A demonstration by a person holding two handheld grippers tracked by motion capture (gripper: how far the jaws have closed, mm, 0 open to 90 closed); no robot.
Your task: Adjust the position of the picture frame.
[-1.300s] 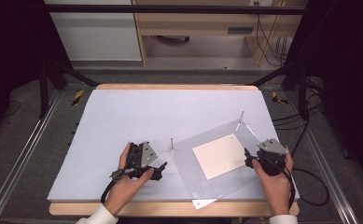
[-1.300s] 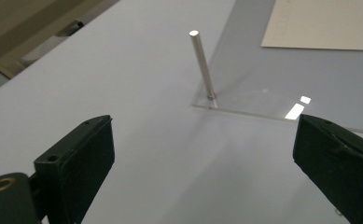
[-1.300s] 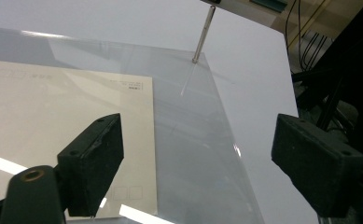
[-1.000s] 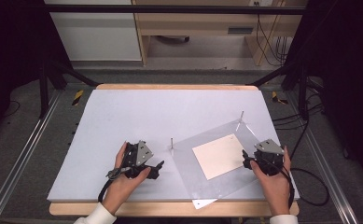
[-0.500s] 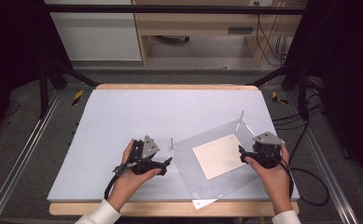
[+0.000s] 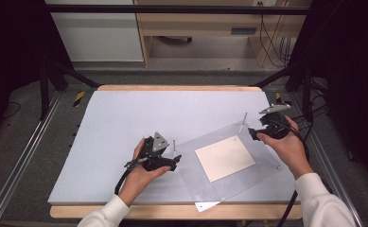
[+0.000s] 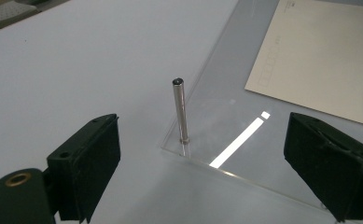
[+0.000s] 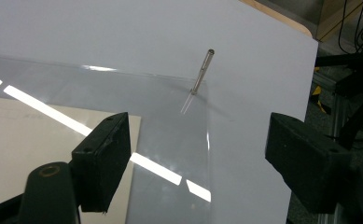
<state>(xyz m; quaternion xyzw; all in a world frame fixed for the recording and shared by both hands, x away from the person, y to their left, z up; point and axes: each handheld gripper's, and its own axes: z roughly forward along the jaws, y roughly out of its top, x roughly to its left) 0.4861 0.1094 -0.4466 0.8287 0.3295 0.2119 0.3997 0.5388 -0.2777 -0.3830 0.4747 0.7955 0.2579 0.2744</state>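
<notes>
The clear acrylic sheet (image 6: pixel 229 172) lay flat on the table's white surface (image 6: pixel 125 118), skewed to its edges, with a thin metal pin standing upright at two of its corners. The near-left pin (image 7: pixel 179 110) rose straight ahead of the left gripper (image 7: pixel 202 163), centred between the two black jaws but a little beyond their tips, untouched. The far-right pin (image 8: pixel 202 72) stood well ahead of the right gripper (image 8: pixel 198 158), whose jaws hung above the sheet's corner.

The sheet was smooth, glossy and see-through, catching bright streaks of lamp light; both pins were slim, polished steel rods. Under or on the sheet lay a cream rectangular paper card (image 6: pixel 224 158), matte, near its middle.

The left gripper's jaws stood wide apart and held nothing. The right gripper's jaws also gaped wide and empty, though they had just been closing slightly, with nothing between them.
</notes>
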